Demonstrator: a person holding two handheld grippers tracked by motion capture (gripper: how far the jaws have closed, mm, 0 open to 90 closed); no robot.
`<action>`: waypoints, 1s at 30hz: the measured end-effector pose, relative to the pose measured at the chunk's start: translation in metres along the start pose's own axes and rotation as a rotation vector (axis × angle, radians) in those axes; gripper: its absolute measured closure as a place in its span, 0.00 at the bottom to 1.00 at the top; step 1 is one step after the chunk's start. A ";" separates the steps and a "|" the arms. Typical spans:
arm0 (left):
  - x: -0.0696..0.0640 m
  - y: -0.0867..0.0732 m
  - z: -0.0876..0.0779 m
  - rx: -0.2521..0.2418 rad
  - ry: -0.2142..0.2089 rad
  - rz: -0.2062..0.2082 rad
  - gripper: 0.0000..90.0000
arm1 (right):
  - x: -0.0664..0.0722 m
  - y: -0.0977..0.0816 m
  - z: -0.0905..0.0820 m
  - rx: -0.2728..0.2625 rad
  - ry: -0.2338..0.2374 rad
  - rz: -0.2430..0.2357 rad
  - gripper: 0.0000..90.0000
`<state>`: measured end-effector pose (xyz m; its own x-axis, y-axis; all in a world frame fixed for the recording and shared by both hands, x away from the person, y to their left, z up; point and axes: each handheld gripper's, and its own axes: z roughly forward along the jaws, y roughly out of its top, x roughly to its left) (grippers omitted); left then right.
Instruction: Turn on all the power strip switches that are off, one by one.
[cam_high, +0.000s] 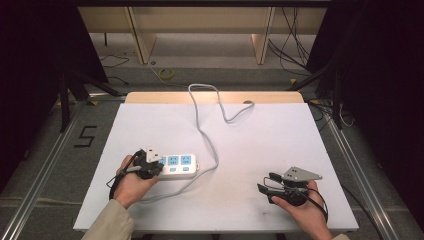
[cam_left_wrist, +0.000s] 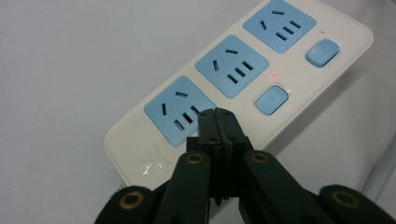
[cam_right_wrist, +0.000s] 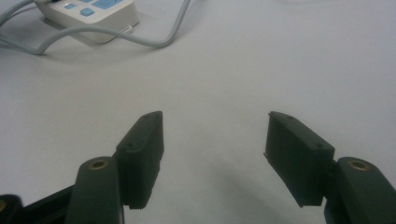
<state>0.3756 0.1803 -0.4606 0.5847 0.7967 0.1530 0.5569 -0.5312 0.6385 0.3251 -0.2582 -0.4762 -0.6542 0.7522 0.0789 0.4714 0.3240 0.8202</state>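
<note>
Power strip, white plastic with three blue socket faces and blue buttons (cam_high: 176, 166), lies left of centre on white table (cam_high: 250, 145), grey cord (cam_high: 202, 131) snaking toward far edge. Left gripper (cam_left_wrist: 217, 117) over near-end socket, jaws pressed together, nothing between them; tips seem to touch strip near first socket, contact hard to confirm. Small red light lit beside middle button. Right gripper (cam_right_wrist: 212, 154) well apart, resting low near right edge, jaws spread wide, empty. Judgement: button-pressing under way, end button probably left
</note>
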 end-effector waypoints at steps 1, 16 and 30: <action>0.000 0.000 0.000 -0.001 0.000 -0.002 1.00 | 0.000 0.000 0.000 0.000 0.000 0.000 0.42; 0.001 0.001 -0.001 -0.001 -0.006 0.014 1.00 | -0.001 0.000 0.001 0.001 0.001 0.004 0.42; 0.003 0.003 -0.005 -0.016 -0.013 -0.003 1.00 | -0.001 0.000 0.001 0.001 0.000 0.002 0.42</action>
<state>0.3759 0.1826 -0.4550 0.5905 0.7945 0.1417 0.5492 -0.5242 0.6508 0.3266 -0.2586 -0.4769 -0.6534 0.7527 0.0808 0.4732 0.3227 0.8197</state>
